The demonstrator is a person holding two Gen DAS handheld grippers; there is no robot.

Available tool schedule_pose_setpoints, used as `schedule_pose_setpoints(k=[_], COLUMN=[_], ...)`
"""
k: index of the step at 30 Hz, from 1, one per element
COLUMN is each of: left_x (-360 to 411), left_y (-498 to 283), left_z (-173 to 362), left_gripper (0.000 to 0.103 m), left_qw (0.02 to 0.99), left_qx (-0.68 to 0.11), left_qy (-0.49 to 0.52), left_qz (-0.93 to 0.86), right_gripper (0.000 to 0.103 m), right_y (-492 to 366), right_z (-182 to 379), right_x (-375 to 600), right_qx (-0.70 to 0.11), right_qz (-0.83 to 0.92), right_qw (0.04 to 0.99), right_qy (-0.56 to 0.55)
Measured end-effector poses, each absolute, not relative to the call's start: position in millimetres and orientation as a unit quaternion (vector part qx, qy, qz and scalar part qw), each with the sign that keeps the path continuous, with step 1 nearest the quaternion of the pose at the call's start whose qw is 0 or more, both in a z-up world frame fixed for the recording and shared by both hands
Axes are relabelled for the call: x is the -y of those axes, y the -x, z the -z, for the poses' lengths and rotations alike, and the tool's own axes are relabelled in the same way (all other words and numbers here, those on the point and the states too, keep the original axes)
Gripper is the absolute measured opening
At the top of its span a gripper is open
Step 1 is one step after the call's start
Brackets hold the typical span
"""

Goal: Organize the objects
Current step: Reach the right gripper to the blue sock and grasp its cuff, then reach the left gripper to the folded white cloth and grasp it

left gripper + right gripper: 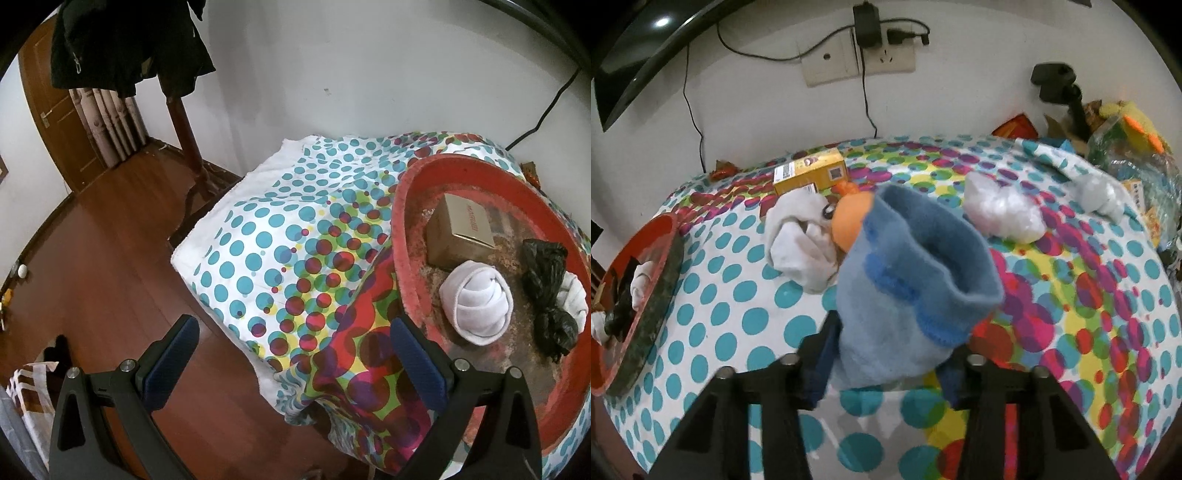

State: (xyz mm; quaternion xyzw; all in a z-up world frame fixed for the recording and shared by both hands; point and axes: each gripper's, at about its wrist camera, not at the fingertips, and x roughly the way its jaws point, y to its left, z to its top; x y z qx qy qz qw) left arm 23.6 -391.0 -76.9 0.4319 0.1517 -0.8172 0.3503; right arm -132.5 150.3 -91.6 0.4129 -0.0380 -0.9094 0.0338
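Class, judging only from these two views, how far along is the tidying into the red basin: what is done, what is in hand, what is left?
Done: the red basin already holds a cardboard box, a rolled white sock and a black bag.
In hand: the right gripper is shut on a blue sock; the left gripper is open and empty.
Left on the spotted cloth: a grey sock bundle, a yellow box and two clear plastic bundles.

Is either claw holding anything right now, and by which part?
The right claw is shut on the blue sock, gripping its lower end while the open cuff stands up toward the camera. The left claw is open and holds nothing.
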Motion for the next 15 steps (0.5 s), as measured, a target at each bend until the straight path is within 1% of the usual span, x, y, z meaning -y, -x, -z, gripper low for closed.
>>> schedule_pose_setpoints(k=[1, 4, 8, 15], left_x=[390.8, 391.2, 391.4, 388.5], left_y=[-23.8, -24.2, -24.7, -25.7], left_z=[76.4, 75.9, 75.4, 72.1], left_gripper=[0.103, 0.103, 0.103, 0.103], left_qw=[0.351, 0.353, 0.355, 0.358], left_qx=[-0.150, -0.148, -0.149, -0.149], left_qy=[-0.432, -0.431, -0.429, -0.425], left_qz=[0.817, 0.817, 0.817, 0.818], right_gripper=[0.031, 0.027, 0.027, 0.027], right_y=[131.2, 126.3, 117.3, 122.6], right_z=[90.7, 87.2, 80.9, 78.2], right_x=[-152.0, -159.9, -167.8, -193.9], right_qx=[0.037, 0.043, 0.032, 0.006], right_qz=[0.910, 0.910, 0.916, 0.922], right_qw=[0.039, 0.049, 0.049, 0.007], right_qy=[-0.411, -0.410, -0.397, -0.388])
